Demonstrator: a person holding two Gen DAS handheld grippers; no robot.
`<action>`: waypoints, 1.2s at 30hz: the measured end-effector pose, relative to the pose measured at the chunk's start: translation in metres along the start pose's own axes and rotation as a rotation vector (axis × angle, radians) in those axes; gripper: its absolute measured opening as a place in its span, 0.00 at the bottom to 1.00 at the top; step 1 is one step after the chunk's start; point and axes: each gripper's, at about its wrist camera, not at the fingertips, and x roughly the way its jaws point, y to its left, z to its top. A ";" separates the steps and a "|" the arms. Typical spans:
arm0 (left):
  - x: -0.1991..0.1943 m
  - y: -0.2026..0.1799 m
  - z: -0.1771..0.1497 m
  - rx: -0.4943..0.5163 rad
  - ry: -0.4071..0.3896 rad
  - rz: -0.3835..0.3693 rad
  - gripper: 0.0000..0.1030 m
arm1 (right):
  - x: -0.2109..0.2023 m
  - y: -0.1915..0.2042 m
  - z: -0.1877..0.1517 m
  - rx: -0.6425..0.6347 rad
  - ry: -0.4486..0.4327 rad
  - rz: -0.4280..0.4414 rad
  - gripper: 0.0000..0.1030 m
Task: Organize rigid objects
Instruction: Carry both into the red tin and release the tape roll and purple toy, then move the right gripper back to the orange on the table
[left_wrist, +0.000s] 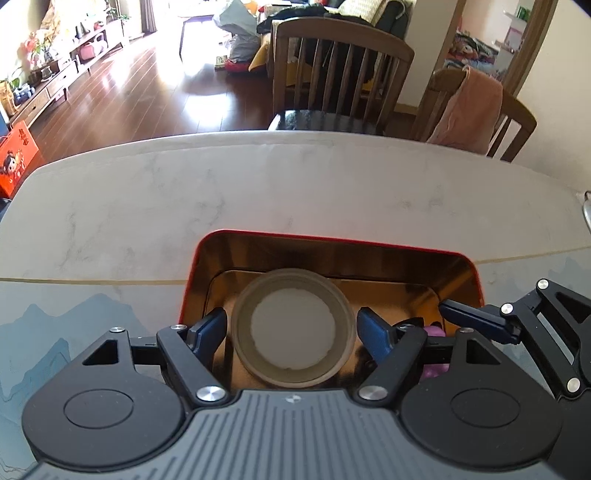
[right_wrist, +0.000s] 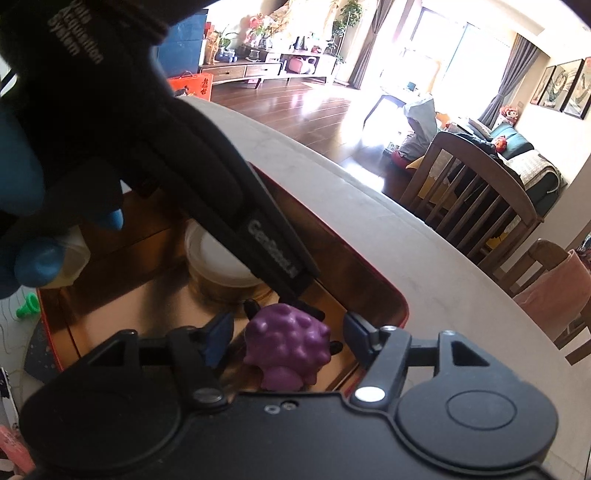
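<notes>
Two items sit in the red tin: a round tub mid-floor and a purple toy by the near right corner. Left gripper has its fingers spread either side of the tub, small gaps both sides, not touching. Right gripper straddles the toy, fingers apart, not clamped. Tin interior is gold and reflective; the far strip behind the tub is bare. Tin stands on the table, with bare marble beyond its far rim. In the right view, the left gripper's body crosses over the tin and hides part of the tub. A green piece lies outside the tin's left wall. Chairs stand past the table's far edge.
</notes>
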 end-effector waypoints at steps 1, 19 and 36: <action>-0.002 0.001 -0.001 -0.003 -0.006 -0.005 0.75 | -0.002 0.000 0.000 0.003 -0.003 0.003 0.69; -0.086 0.009 -0.019 0.012 -0.126 -0.016 0.75 | -0.062 -0.001 0.012 0.111 -0.051 -0.017 0.78; -0.168 0.024 -0.065 0.081 -0.216 -0.083 0.80 | -0.142 0.020 -0.005 0.276 -0.089 -0.064 0.97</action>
